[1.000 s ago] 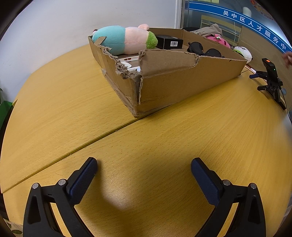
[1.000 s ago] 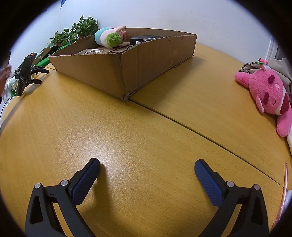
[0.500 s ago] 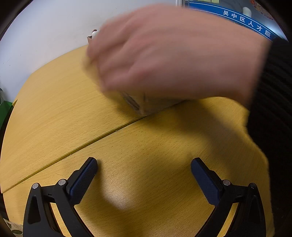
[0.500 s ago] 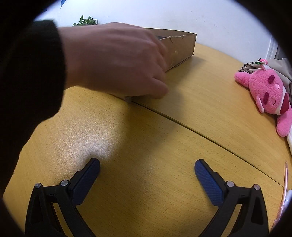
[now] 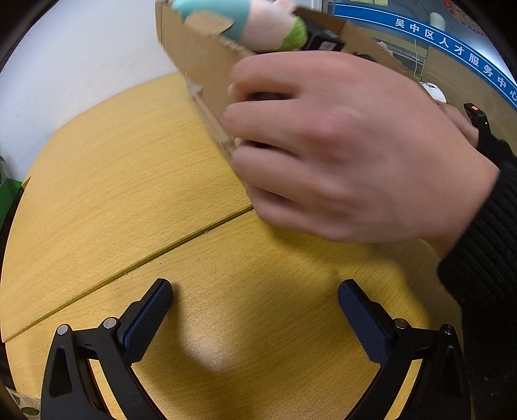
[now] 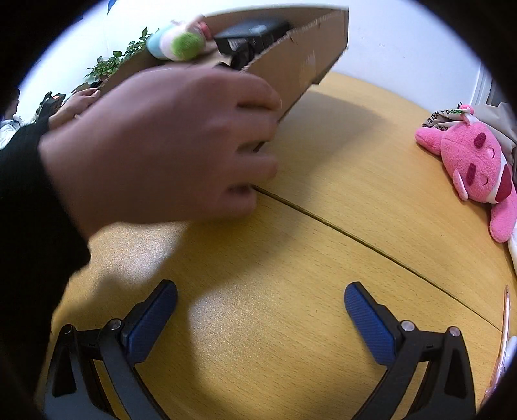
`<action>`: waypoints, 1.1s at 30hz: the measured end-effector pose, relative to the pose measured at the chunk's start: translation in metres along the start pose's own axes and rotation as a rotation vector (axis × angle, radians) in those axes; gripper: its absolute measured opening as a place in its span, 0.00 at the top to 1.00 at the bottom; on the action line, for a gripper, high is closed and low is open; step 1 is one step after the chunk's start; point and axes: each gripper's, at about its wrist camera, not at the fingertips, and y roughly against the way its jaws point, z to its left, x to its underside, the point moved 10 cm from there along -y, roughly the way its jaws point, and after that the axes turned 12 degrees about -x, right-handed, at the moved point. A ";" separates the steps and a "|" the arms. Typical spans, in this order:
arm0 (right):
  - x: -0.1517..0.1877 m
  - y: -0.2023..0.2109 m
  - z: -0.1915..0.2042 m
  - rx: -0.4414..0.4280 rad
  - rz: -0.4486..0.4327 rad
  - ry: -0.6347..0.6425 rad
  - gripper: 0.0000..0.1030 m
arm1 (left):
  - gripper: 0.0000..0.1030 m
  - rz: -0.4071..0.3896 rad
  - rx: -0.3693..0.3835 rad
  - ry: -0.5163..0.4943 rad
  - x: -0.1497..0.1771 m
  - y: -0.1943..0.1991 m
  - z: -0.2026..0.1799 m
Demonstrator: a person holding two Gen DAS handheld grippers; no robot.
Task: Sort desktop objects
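A bare hand grips the near corner of a torn cardboard box and tilts it up off the wooden table. In the box lie a teal, pink and green plush toy and a black box. The hand, the cardboard box, the plush and the black box also show in the right wrist view. My left gripper is open and empty, low over the table. My right gripper is open and empty too.
A pink plush toy lies on the table at the right in the right wrist view. A black phone stand stands behind the hand. Potted plants sit at the far left. A table seam runs across.
A hand came in, took hold of the box's near corner and lifted and tilted the box. Both grippers have stayed where they were, open.
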 end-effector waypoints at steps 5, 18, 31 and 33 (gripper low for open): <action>0.000 0.000 0.000 0.000 0.000 0.000 0.00 | 0.00 0.000 0.000 0.000 0.000 0.000 0.000; 0.000 0.001 -0.003 0.015 -0.003 -0.016 0.00 | 0.00 0.000 0.001 0.001 -0.006 0.002 0.002; -0.001 0.000 -0.005 0.032 -0.006 -0.039 0.00 | 0.00 0.000 0.000 0.000 -0.007 0.002 0.002; -0.001 0.000 -0.005 0.033 -0.006 -0.041 0.00 | 0.00 0.000 0.000 0.000 -0.007 0.002 0.001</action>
